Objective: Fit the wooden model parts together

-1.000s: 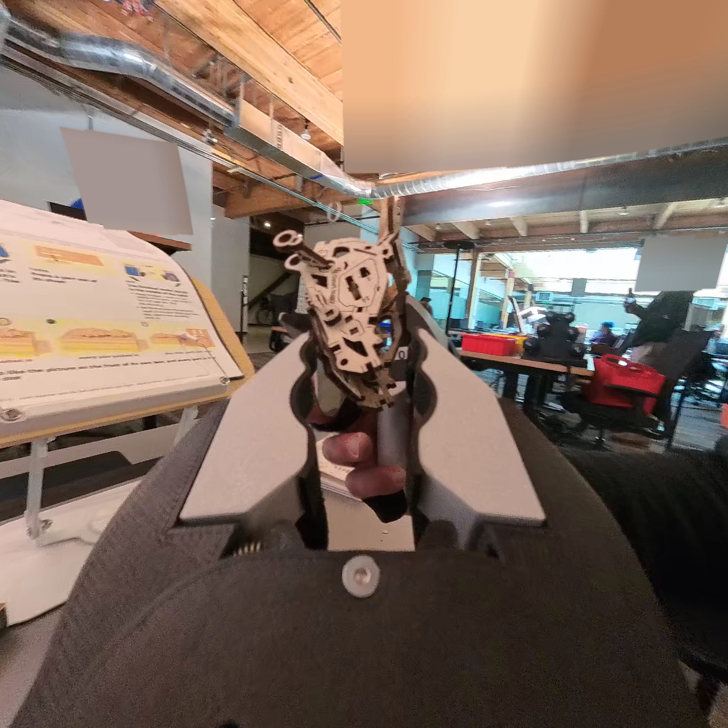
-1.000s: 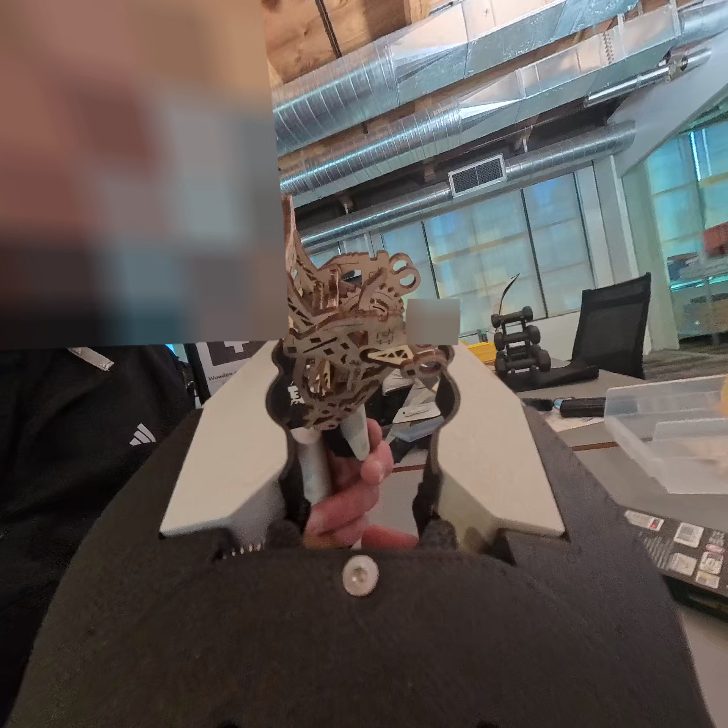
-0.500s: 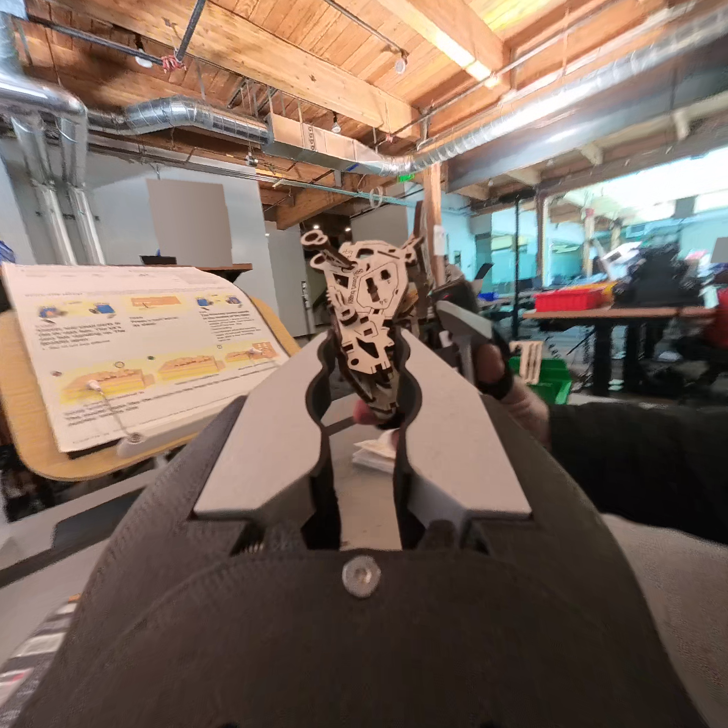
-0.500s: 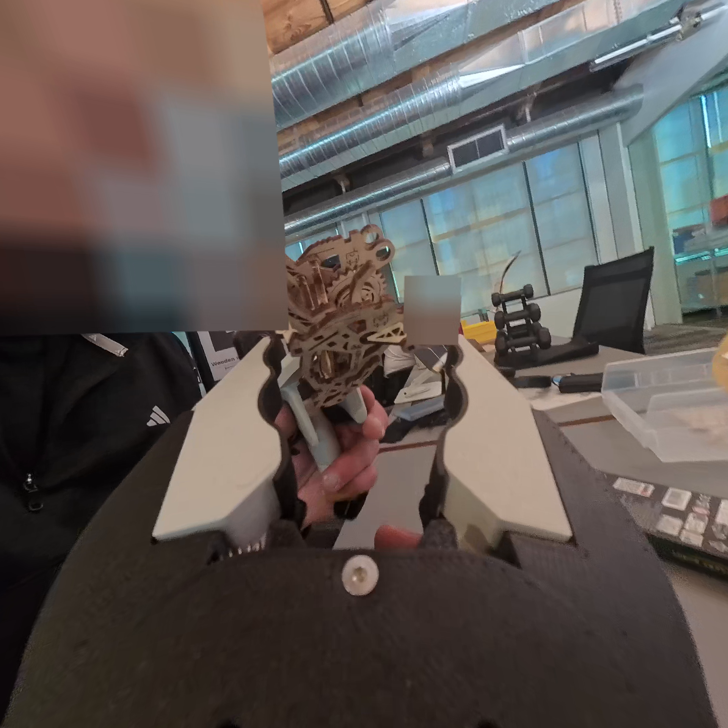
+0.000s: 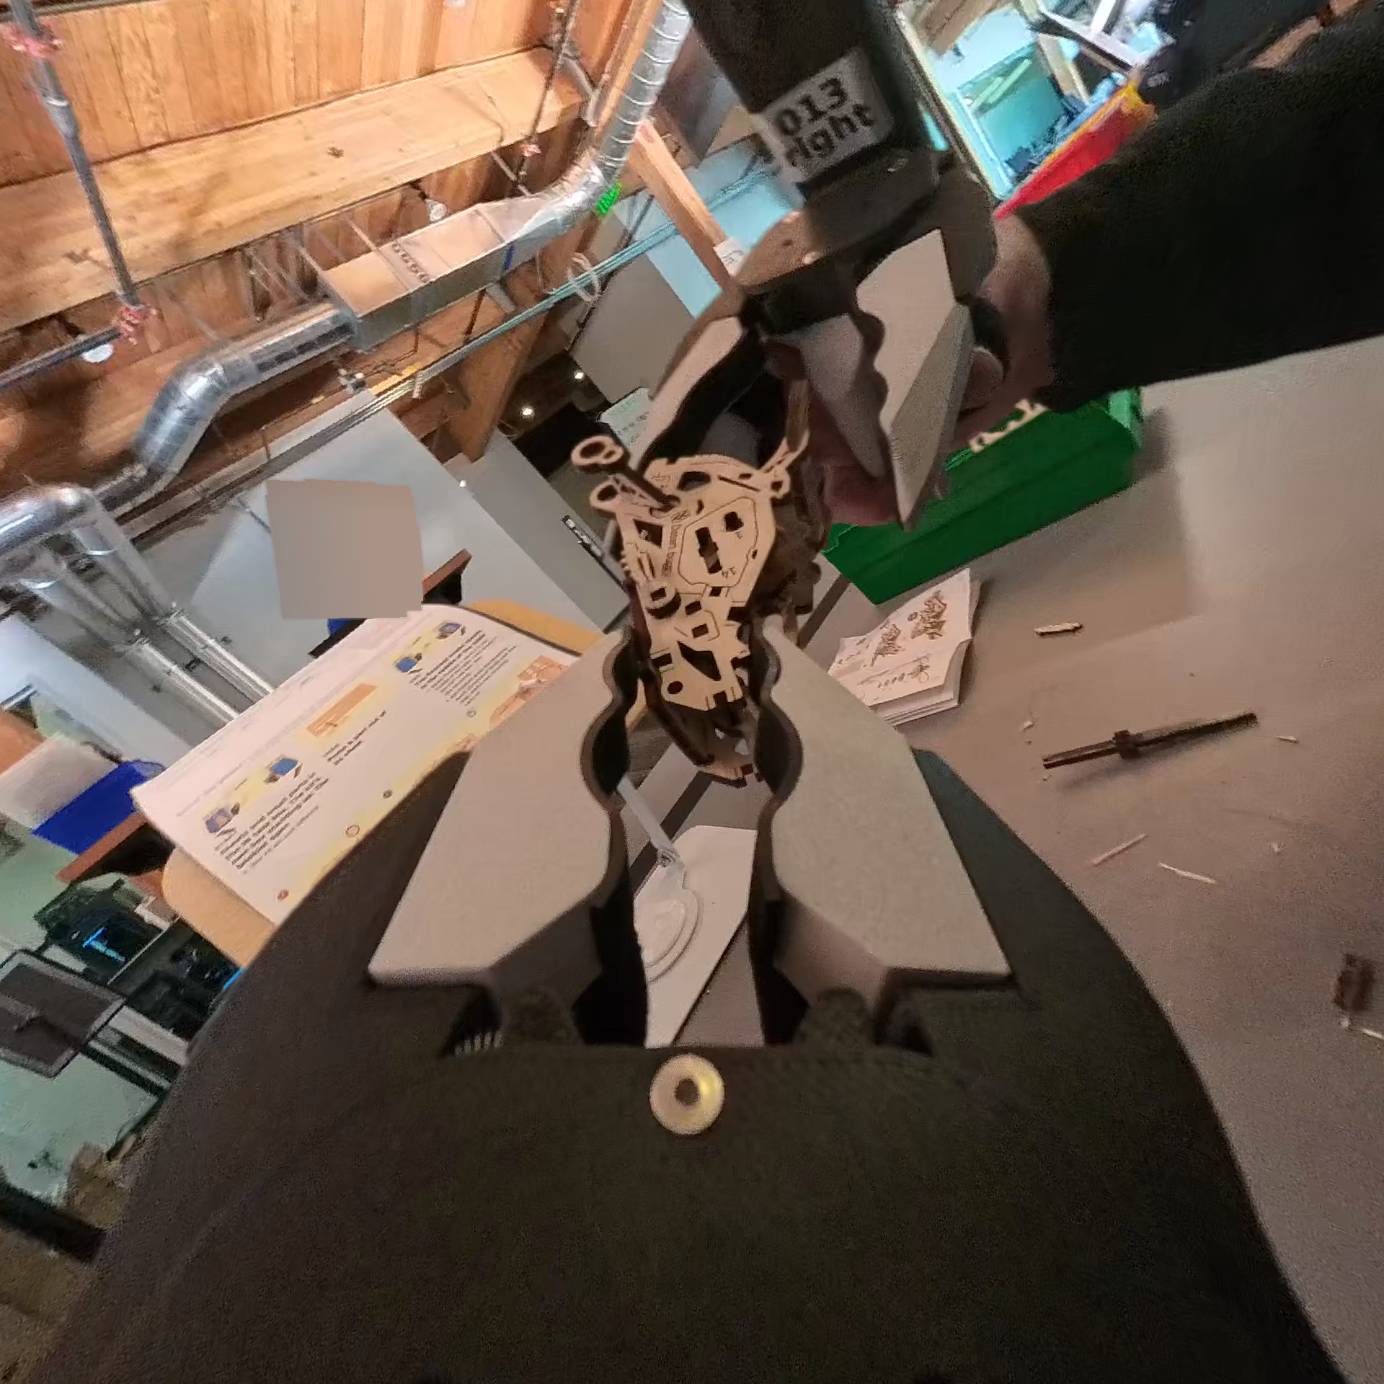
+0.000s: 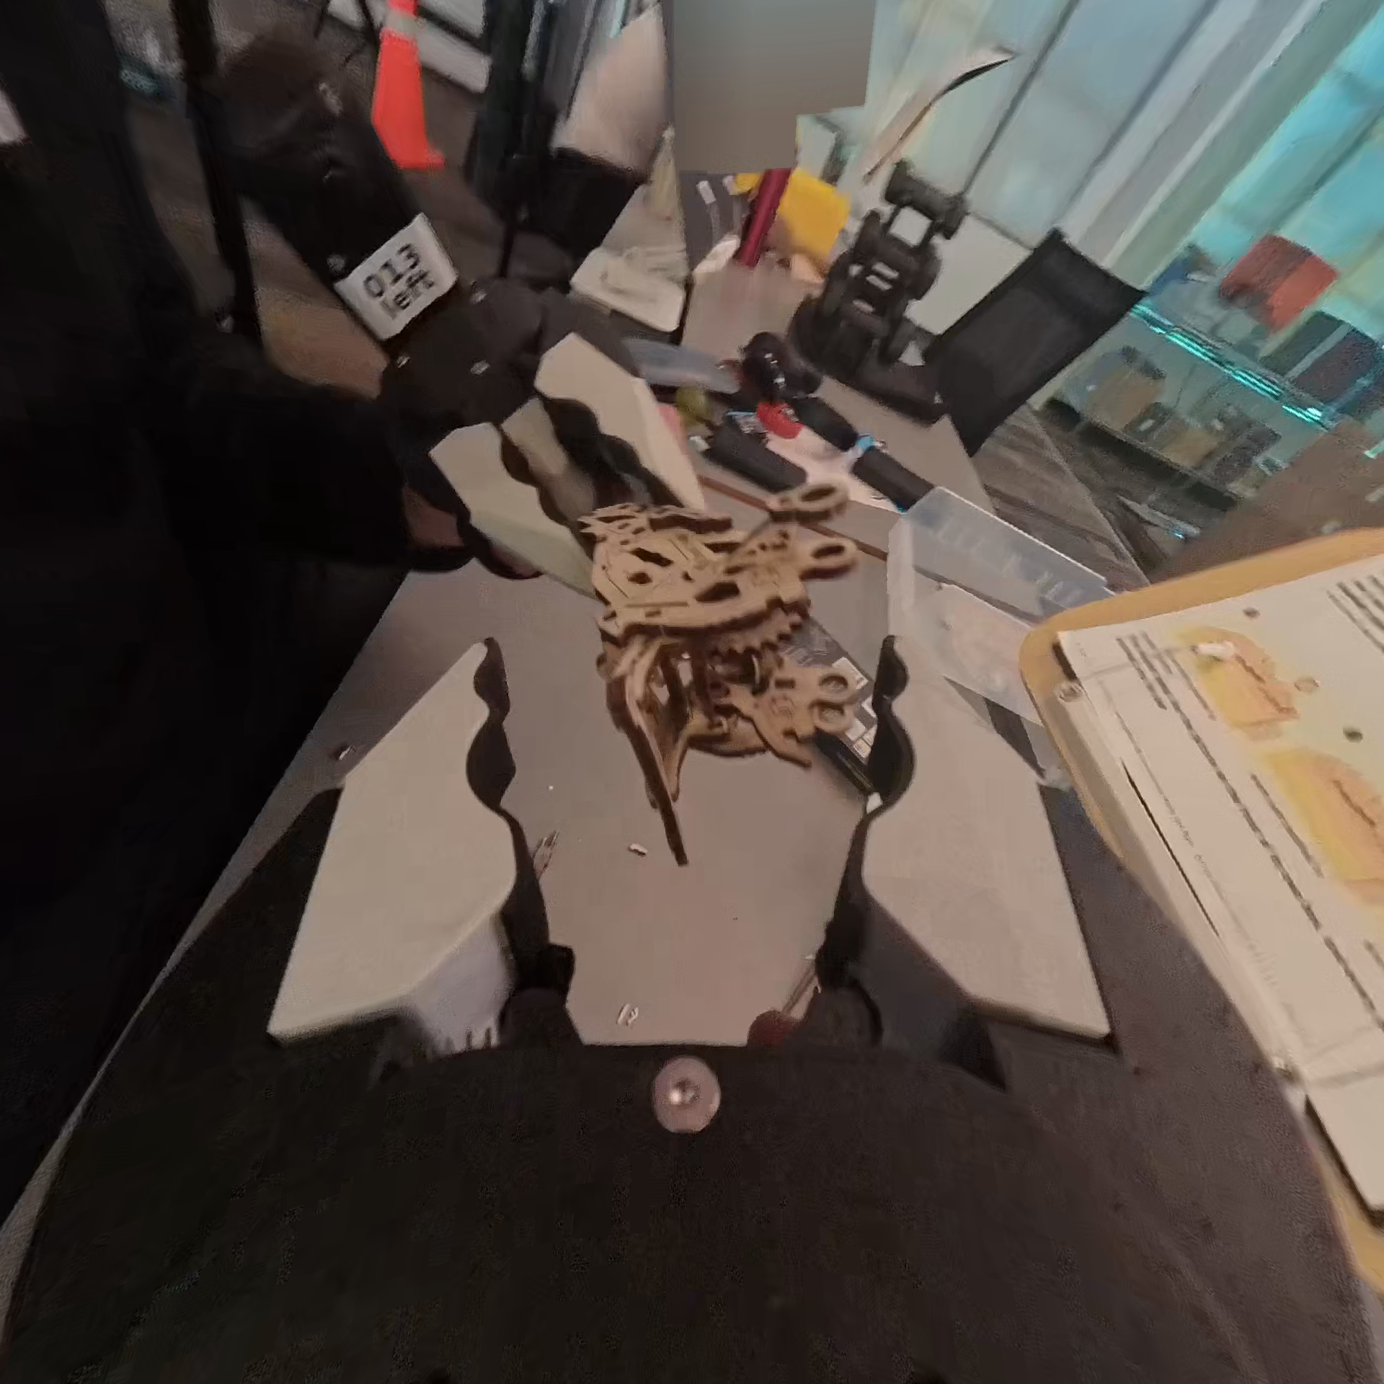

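The wooden model (image 5: 693, 599) sits up off the table (image 5: 1198, 487), clamped at its lower end between the fingers of the left gripper (image 5: 693, 674), its long axis running up and away from that claw. The right gripper (image 6: 689, 674) stands wide apart, holding nothing; the model hangs between and just beyond its fingertips, touching neither. A loose dark rod (image 5: 1146, 741) lies on the table, nearer the right gripper, probably the next part.

Wooden model (image 6: 719, 621) is motion-blurred (gear details unreadable).
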### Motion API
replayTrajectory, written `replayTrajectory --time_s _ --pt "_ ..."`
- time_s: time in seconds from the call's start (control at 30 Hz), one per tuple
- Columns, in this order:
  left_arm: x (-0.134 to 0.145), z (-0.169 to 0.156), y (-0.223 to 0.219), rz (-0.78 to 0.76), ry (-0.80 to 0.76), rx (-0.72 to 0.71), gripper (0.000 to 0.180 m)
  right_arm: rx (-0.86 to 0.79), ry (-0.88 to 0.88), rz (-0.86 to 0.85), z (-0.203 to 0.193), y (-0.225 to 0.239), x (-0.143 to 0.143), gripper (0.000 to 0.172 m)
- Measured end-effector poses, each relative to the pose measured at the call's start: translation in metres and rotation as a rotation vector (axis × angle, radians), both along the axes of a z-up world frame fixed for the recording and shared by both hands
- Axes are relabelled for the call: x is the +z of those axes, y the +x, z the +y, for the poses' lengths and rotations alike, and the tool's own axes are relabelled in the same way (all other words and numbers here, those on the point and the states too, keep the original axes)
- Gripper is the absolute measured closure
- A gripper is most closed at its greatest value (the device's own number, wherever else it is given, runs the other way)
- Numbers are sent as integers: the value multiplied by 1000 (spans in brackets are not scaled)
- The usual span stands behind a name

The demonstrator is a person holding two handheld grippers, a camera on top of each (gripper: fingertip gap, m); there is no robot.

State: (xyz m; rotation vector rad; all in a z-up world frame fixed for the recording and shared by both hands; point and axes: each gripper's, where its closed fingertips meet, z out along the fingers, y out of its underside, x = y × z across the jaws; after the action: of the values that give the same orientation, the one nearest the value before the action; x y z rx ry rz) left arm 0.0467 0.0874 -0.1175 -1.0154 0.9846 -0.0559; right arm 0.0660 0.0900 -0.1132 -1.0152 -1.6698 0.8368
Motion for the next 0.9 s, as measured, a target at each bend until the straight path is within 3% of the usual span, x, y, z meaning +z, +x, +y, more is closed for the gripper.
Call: replayTrajectory --time_s 0.13,0.2,0.4,0.57,0.9 --pt "-9 -6 8 94 20 -30 154 75 40 -84 -13 -8 -14 82" --pt "-17 -5 9 148 40 -19 154 75 64 -94 -12 -8 -23 99" --pt "-49 -3 18 271 103 1 154 19 159 -106 -7 3 -54 107" --pt "-48 -5 28 288 209 4 155 -39 288 -75 -8 15 -53 109" --pt "-51 7 38 392 288 22 155 -117 278 -32 0 41 -45 94"
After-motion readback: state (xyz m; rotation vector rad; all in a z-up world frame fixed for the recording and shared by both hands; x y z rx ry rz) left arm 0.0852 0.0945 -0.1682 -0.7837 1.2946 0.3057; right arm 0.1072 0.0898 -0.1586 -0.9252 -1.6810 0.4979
